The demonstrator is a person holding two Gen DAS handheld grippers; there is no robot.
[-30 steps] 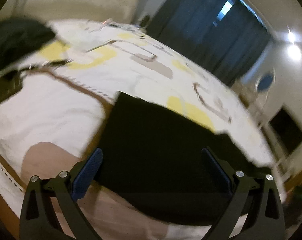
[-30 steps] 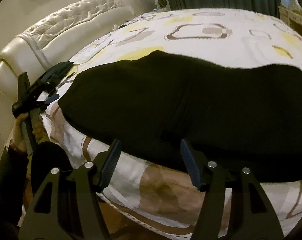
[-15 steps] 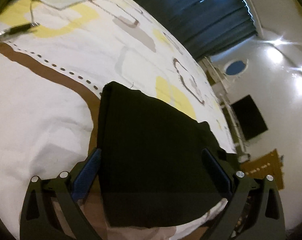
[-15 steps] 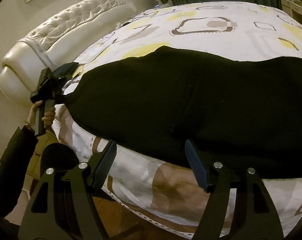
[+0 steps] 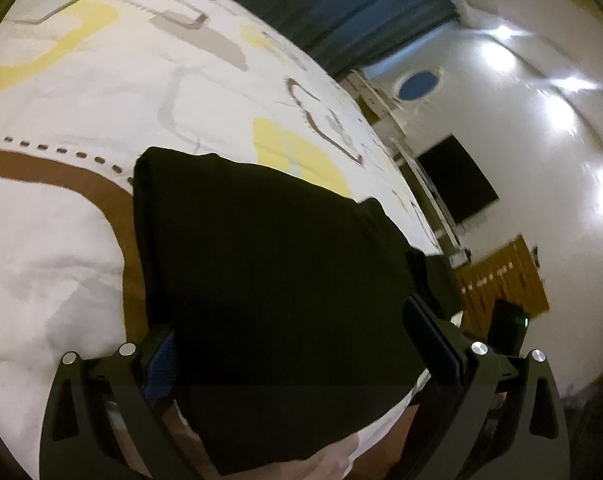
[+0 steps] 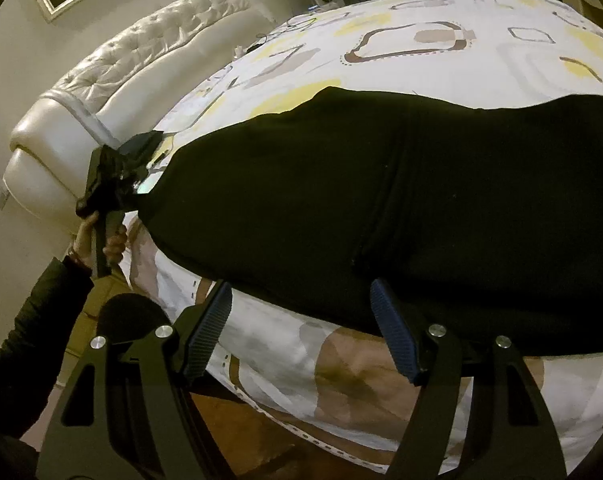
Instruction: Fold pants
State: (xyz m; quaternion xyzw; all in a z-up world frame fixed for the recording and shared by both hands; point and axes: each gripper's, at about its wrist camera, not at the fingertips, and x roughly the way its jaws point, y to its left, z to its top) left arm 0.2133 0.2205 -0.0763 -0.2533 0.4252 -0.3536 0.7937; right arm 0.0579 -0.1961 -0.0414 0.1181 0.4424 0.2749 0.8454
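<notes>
Black pants (image 6: 381,200) lie flat across the patterned bed cover, lengthwise from left to right. In the left wrist view the pants (image 5: 269,280) fill the space between my open left gripper's (image 5: 289,328) fingers, at the pants' end near the bed edge. That gripper also shows in the right wrist view (image 6: 141,160), at the pants' left end. My right gripper (image 6: 301,320) is open and empty, just off the pants' near edge over the bed's side.
A padded cream headboard (image 6: 141,64) stands at the left. Dark curtains (image 5: 341,4) hang behind the bed. A dark screen (image 5: 457,180) and a wooden cabinet (image 5: 501,276) stand by the wall. Wooden floor (image 6: 237,432) lies below the bed edge.
My left gripper has moved forward onto the pants' end, so the cloth now lies between its fingers. My right gripper has drawn slightly closer to the pants' near edge.
</notes>
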